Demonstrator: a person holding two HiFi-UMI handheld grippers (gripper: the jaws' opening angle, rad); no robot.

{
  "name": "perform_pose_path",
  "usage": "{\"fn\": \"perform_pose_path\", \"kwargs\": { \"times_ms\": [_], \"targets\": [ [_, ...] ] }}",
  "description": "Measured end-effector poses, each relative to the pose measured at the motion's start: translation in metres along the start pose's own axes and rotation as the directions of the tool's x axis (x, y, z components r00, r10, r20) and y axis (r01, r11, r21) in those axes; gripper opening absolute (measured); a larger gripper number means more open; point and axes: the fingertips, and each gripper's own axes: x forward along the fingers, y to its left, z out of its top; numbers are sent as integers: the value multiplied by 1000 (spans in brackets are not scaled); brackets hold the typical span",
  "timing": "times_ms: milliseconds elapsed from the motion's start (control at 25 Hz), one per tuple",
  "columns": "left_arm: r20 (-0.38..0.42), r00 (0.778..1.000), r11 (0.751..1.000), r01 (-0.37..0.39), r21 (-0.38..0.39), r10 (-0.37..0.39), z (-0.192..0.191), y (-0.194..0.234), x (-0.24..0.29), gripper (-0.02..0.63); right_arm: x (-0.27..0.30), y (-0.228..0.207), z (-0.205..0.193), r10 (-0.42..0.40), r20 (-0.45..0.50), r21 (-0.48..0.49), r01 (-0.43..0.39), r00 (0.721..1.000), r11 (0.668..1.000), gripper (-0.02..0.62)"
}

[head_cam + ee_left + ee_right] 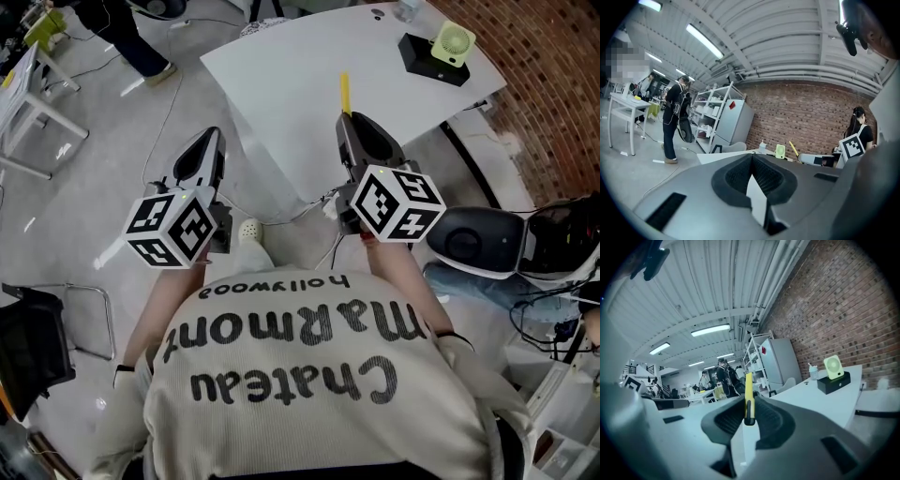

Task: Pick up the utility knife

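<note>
The yellow utility knife sticks out forward from my right gripper, held over the near part of the white table. In the right gripper view the knife stands upright between the two dark pads, which press on it from both sides; my right gripper is shut on it. My left gripper hangs level over the floor, left of the table's corner. Its pads meet at the tips with nothing between them, so my left gripper is shut.
A black box with a pale green fan stands at the table's far right. A brick wall runs along the right. Cables lie on the floor. A chair frame is at left, a black-and-white machine at right. People stand in the distance.
</note>
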Motion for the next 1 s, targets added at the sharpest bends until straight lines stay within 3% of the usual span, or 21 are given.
{"fn": "perform_pose_path", "kwargs": {
  "times_ms": [1000],
  "targets": [
    [-10, 1000, 1000, 4, -7, -4, -4, 1, -5, 2, 1, 8, -12, 4, -45, -31, -6, 999, 1000, 69]
  ]
}}
